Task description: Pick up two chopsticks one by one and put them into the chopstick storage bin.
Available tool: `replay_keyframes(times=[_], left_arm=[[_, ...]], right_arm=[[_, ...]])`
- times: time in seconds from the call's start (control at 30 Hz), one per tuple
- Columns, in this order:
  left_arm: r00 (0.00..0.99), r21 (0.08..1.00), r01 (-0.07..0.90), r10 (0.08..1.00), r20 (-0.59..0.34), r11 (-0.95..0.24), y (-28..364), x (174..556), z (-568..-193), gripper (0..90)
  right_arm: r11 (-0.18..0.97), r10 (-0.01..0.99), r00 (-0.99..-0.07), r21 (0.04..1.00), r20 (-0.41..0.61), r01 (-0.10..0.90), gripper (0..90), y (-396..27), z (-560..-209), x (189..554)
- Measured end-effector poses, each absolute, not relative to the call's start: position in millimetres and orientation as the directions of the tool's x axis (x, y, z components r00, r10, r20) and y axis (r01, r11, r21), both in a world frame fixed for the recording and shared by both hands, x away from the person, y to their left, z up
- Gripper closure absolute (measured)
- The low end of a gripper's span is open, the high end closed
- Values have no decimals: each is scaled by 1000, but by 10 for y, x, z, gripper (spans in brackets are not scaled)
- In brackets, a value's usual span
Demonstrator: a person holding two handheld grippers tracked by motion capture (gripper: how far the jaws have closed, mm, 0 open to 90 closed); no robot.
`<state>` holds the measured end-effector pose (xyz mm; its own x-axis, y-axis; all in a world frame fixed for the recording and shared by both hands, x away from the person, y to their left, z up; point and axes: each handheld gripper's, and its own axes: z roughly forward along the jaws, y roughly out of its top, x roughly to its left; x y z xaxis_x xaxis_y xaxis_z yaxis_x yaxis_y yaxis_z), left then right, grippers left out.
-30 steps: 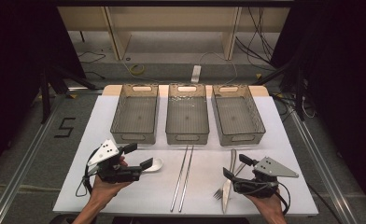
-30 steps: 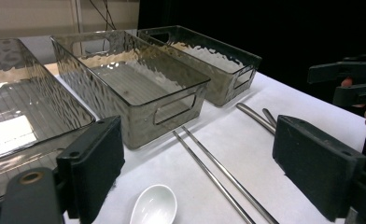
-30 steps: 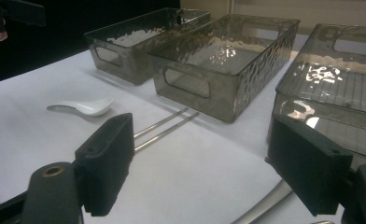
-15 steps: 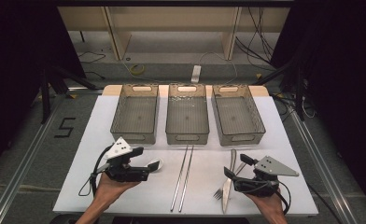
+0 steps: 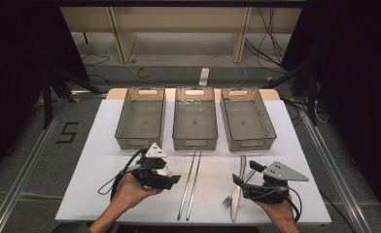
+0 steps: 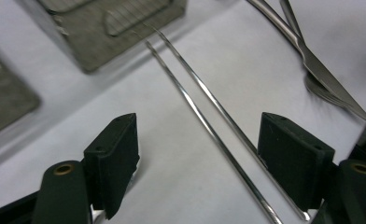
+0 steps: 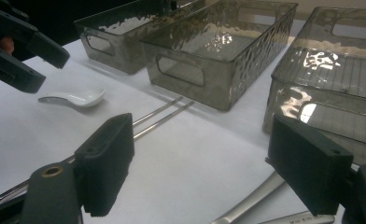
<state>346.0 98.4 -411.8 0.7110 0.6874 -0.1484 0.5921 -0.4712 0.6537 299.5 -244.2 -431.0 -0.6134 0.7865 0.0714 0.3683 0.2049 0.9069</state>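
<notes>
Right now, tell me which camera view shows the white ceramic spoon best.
The right gripper view: the white ceramic spoon lies whole and unblocked on the white table. In the high view, the left hand-held gripper covers most of it, leaving a sliver.

Three clear ribbed plastic bins (image 5: 194, 121) sit in a row on the white table (image 5: 96, 160). Left gripper (image 5: 171, 180) hovers just beside the pair of long metal chopsticks (image 5: 190, 184), jaws closing with nothing between them. Right gripper (image 5: 244, 174) sits by the silver knife (image 5: 237, 187) and fork (image 5: 227, 200).
</notes>
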Motion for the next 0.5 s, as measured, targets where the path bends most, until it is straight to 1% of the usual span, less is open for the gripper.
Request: replay_keyframes(times=[0.07, 0.1, 0.2, 0.23, 0.5], left_arm=[[719, 635, 592, 682, -136, -496, 896, 3496, -4142, 299], [721, 611, 600, 679, -135, -516, 842, 3529, -4167, 304], [733, 561, 617, 663, -153, -552, 750, 3600, -4242, 304], [735, 560, 613, 662, -146, -558, 726, 3615, -4269, 321], [750, 500, 610, 651, -115, -615, 572, 3690, -4368, 345]], right_arm=[[207, 787, -613, 905, 72, 373, 236, -2440, -4311, 2994], [207, 787, -613, 904, 74, 374, 236, -2442, -4311, 2996], [208, 787, -613, 902, 77, 380, 237, -2444, -4314, 2999], [209, 786, -613, 900, 78, 382, 236, -2446, -4313, 2999], [205, 789, -609, 897, 85, 391, 236, -2453, -4315, 3009]])
